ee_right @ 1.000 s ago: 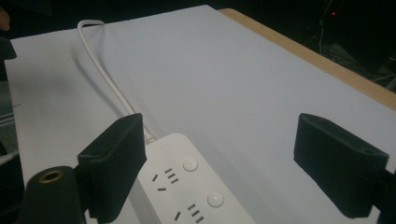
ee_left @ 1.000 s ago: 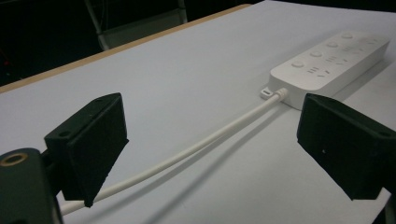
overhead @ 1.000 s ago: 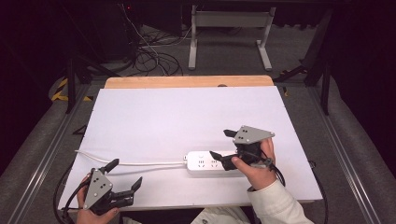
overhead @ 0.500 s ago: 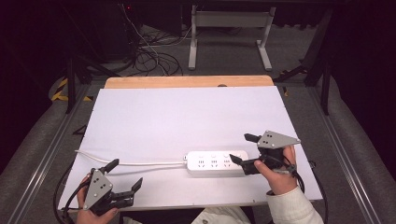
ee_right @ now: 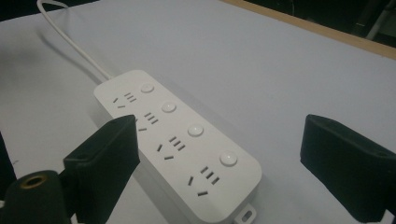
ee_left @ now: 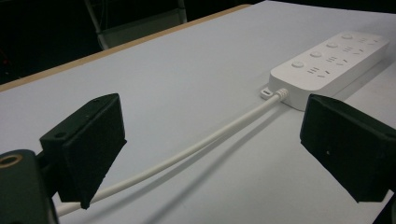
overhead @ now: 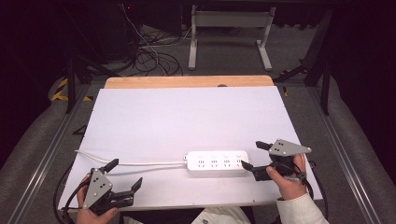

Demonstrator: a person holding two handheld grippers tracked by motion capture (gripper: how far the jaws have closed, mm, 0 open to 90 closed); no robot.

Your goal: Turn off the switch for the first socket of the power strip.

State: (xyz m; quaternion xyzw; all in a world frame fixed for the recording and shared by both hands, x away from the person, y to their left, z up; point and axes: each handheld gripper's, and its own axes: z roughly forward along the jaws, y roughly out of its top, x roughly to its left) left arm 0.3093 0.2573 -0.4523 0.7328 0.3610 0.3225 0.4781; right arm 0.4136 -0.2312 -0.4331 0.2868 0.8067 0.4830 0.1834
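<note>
A: From the high view, your right gripper [overhead: 252, 158] sat just off the right end of the white power strip [overhead: 217, 162], jaws spread wide and gripping nothing. The strip lay near the table's [overhead: 187, 116] near edge, right of centre.

B: And your left gripper [overhead: 122, 179]?

A: At the near left corner, jaws apart, empty, beside the cord [overhead: 140, 163] but clear of it.

B: In the left gripper view?

A: The cord [ee_left: 187, 151] ran between your parted jaws toward the strip [ee_left: 334, 58], farther off.

B: The right gripper view?

A: The strip [ee_right: 180, 140] lay between your open jaws, untouched. I'd judge you were lining up a grasp; next you'd need to move in and close across its end.
</note>
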